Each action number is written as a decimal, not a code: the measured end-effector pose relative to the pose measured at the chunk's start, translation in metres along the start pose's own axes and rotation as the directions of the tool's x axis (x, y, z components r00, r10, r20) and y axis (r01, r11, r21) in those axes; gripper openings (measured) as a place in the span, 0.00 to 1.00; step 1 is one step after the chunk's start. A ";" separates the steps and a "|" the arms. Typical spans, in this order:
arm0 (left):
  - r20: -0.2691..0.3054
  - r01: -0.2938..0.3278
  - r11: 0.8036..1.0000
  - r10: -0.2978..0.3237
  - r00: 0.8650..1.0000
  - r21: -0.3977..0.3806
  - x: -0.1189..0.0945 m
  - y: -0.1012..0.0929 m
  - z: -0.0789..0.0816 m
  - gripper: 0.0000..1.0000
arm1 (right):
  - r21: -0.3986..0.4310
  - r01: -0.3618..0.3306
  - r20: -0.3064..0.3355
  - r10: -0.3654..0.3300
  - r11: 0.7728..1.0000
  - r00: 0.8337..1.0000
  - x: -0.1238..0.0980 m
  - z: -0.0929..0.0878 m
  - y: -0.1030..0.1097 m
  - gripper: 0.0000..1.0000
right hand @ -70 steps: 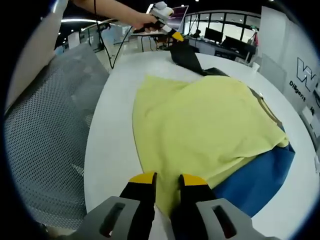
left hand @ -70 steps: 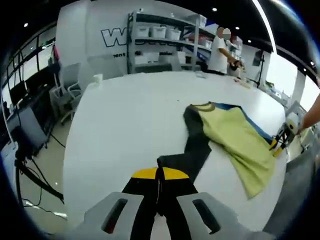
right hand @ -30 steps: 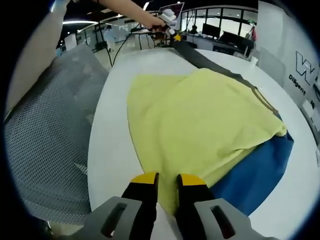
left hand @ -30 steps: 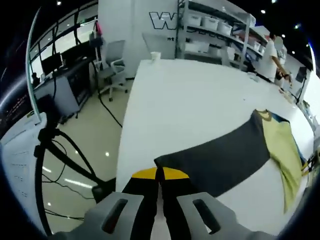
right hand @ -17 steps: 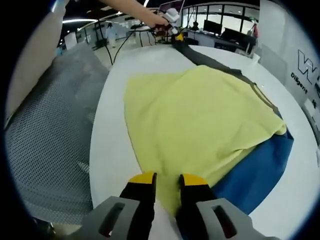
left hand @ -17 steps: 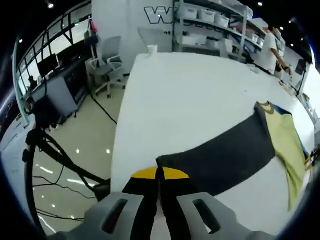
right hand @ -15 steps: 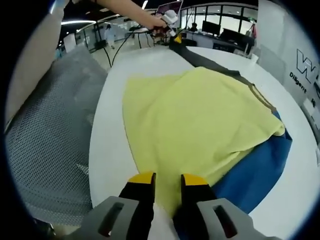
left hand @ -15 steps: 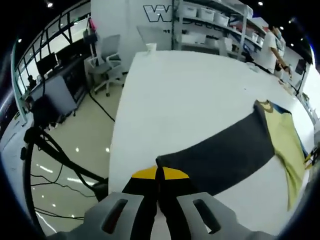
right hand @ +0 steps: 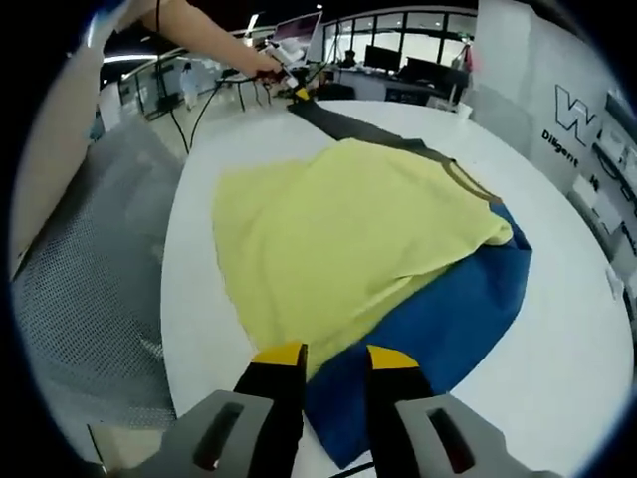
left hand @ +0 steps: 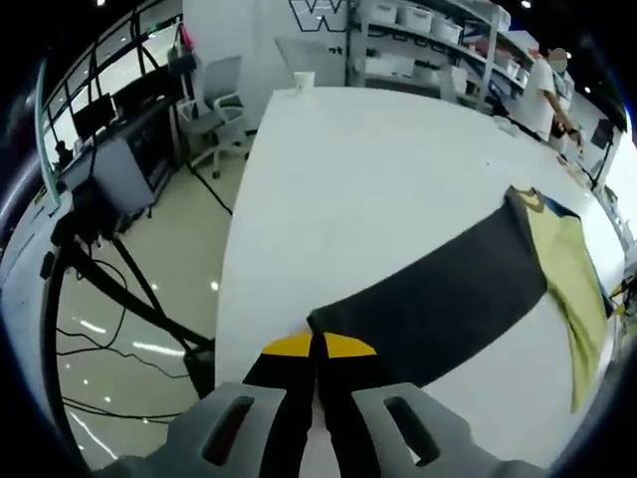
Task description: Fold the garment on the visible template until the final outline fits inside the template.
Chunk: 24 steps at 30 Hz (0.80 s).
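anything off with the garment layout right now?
Yes. The dark sleeve is pulled out long and taut by the left hand-held gripper, its cuff at the white table edge. The yellow body lies skewed over the blue sleeve. No template visible.

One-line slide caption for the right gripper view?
Right gripper pinching the blue sleeve of a yellow-bodied garment spread on the white table.
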<state>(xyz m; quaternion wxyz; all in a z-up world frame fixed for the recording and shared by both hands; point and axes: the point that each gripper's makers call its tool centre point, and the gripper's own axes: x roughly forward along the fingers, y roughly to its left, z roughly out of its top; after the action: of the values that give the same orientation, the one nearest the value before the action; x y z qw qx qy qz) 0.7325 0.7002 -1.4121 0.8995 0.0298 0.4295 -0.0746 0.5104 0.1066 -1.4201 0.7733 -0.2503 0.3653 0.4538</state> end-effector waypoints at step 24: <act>0.016 -0.052 0.999 0.052 0.998 0.005 -0.007 0.008 -0.006 0.08 | -0.327 -0.025 -0.098 -0.007 0.945 0.995 -0.019 -0.031 0.021 0.11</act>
<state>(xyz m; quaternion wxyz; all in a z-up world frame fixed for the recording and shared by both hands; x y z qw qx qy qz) 0.7249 0.7090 -1.4105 0.9045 0.0427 0.4211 -0.0523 0.4752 0.0842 -1.4255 0.6999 -0.3959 0.3233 0.4989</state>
